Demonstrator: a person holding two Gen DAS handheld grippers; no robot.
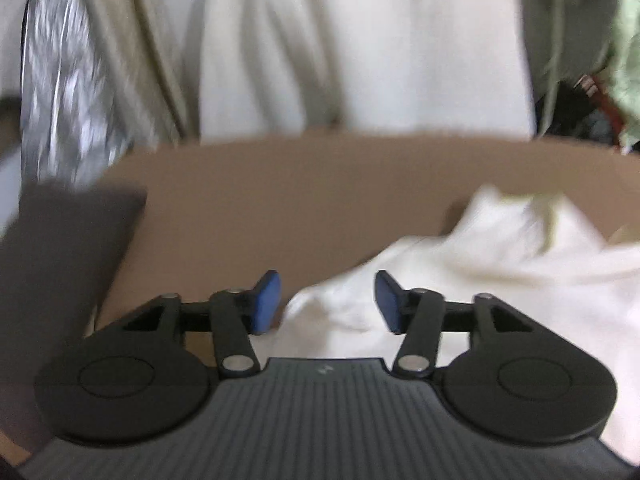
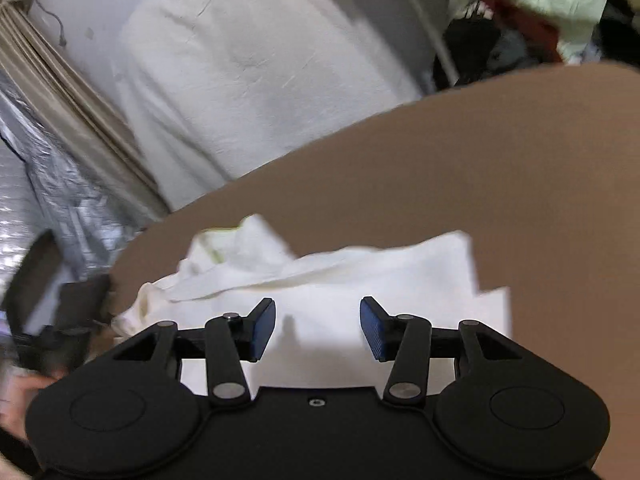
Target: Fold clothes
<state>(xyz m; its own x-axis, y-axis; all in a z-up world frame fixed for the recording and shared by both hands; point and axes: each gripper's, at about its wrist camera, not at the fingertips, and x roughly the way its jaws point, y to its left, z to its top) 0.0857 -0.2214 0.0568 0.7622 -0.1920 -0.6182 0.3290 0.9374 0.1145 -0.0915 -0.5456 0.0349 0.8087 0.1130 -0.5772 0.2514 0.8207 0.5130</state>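
A white garment (image 1: 500,256) lies crumpled on a brown table top (image 1: 280,200). In the left wrist view it fills the right and lower middle. My left gripper (image 1: 328,300) is open and empty, just above the garment's left edge. In the right wrist view the same white garment (image 2: 360,280) lies partly flat, with a bunched part at its far left. My right gripper (image 2: 318,328) is open and empty, hovering over the garment's near part. The left gripper (image 2: 60,308) shows as a dark blur at the left edge of that view.
Beyond the table's far edge (image 2: 360,128) hangs a white sheet (image 2: 240,60), with beige curtains (image 1: 132,52) and silver foil (image 1: 60,80) to the left. A heap of green, red and dark clothes (image 2: 540,8) lies at the far right.
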